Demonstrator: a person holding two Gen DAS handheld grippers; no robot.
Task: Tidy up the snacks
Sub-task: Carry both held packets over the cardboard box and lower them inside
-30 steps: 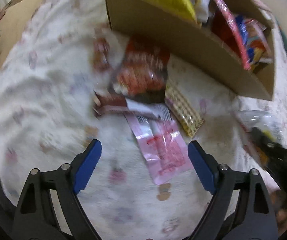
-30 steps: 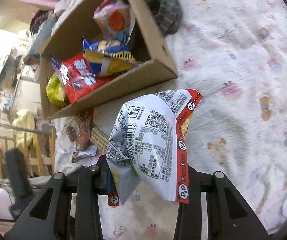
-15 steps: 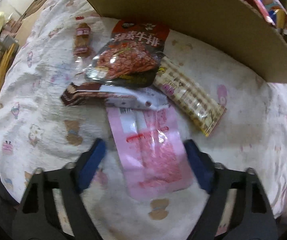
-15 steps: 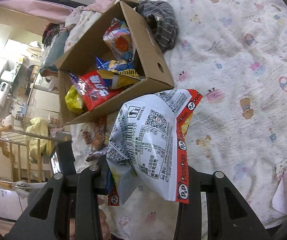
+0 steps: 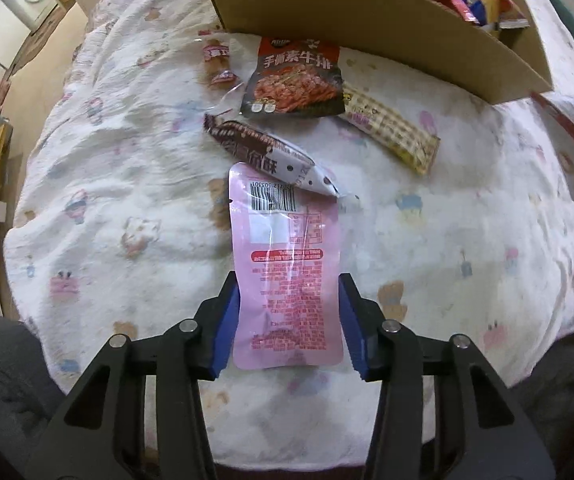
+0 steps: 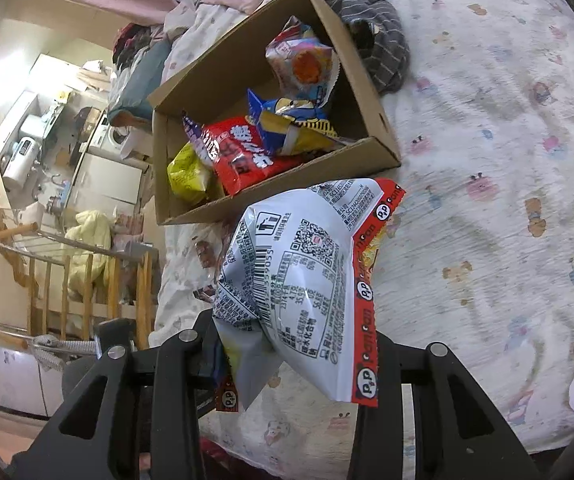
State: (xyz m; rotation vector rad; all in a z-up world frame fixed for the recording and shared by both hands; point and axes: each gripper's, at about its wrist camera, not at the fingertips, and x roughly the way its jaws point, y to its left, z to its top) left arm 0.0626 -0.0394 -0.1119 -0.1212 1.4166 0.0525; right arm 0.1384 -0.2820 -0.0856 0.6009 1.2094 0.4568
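A pink snack packet [image 5: 287, 264] lies flat on the patterned bedsheet [image 5: 127, 184]. My left gripper [image 5: 289, 320] points straight down over its near half. The jaws are closing, and the blue pads [image 5: 227, 320] stand at the packet's two long edges while it still lies flat. My right gripper [image 6: 293, 360] is shut on a white and red snack bag [image 6: 307, 272], held up above the sheet in front of the cardboard box [image 6: 287, 194]. The box holds several snack bags. In the left wrist view the box [image 5: 367, 24] stands beyond the loose snacks.
Beyond the pink packet lie a brown and white bar [image 5: 263, 152], a dark red packet [image 5: 295, 80], a yellow checkered bar [image 5: 391, 128] and a small wrapped snack [image 5: 217, 62]. A grey striped cloth [image 6: 383, 48] sits behind the box. A wooden railing [image 6: 87, 280] runs past the bed's left edge.
My left gripper came down over the pink packet and its jaws narrowed from wide apart to the packet's edges. My right gripper rose a little with the bag still in it.
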